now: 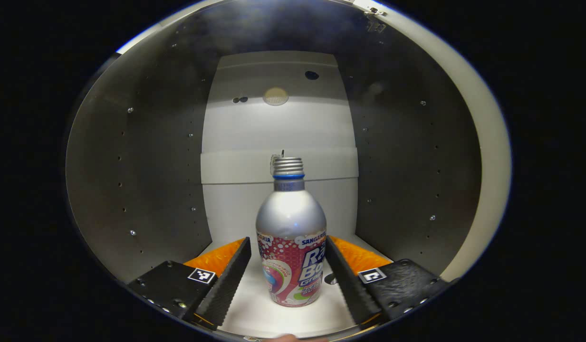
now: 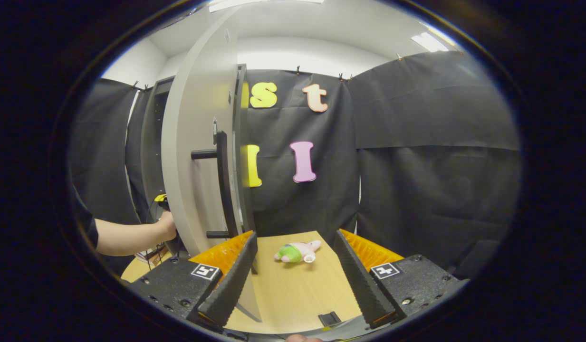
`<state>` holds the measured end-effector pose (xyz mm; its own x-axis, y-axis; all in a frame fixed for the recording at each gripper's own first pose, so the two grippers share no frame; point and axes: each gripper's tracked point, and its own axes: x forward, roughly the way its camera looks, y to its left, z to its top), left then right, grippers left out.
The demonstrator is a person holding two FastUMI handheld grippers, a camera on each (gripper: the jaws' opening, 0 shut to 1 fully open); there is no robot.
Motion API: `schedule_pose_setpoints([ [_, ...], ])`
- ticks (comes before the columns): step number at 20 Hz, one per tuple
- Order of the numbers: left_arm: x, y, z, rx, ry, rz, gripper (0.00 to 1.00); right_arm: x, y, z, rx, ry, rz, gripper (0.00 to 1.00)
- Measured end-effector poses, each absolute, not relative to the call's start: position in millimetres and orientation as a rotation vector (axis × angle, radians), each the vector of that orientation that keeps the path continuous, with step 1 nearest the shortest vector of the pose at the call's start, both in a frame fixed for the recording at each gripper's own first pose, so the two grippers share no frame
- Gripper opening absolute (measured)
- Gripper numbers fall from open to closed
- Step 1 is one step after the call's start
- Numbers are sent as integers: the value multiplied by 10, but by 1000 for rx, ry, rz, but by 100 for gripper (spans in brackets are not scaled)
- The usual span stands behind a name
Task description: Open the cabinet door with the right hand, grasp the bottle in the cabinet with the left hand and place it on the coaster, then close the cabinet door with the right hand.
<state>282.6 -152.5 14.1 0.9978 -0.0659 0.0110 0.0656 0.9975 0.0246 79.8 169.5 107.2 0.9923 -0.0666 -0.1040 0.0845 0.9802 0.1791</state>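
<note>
Left gripper (image 1: pixel 288 273) is straddling the aluminium drink bottle (image 1: pixel 291 237), fingers spread; a lopsided squeeze risks toppling it.

Right gripper (image 2: pixel 295 270) is idling spread by the cabinet door (image 2: pixel 193 156).

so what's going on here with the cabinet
A person works a pair of tongs in each hand. The cabinet door stands open. The left tongs are inside the cabinet, open on either side of the upright bottle, not yet squeezing it. The right tongs are open and empty, beside the door over the wooden table, where a small plush toy lies.
</note>
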Motion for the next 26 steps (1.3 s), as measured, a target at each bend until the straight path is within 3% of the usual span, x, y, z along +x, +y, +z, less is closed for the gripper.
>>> schedule_pose_setpoints([
  [2,2844,-1468,171,13,-21,-53,78,798,1701,1061,183,100,-75,98],
  [4,2805,-1467,214,11,-31,-52,75,801,1700,1035,192,105,-73,98],
  [14,2004,-1471,533,-7,-83,-100,75,898,1703,955,206,118,-1,98],
  [26,351,-538,117,38,-90,87,75,1058,1554,836,219,133,90,98],
])
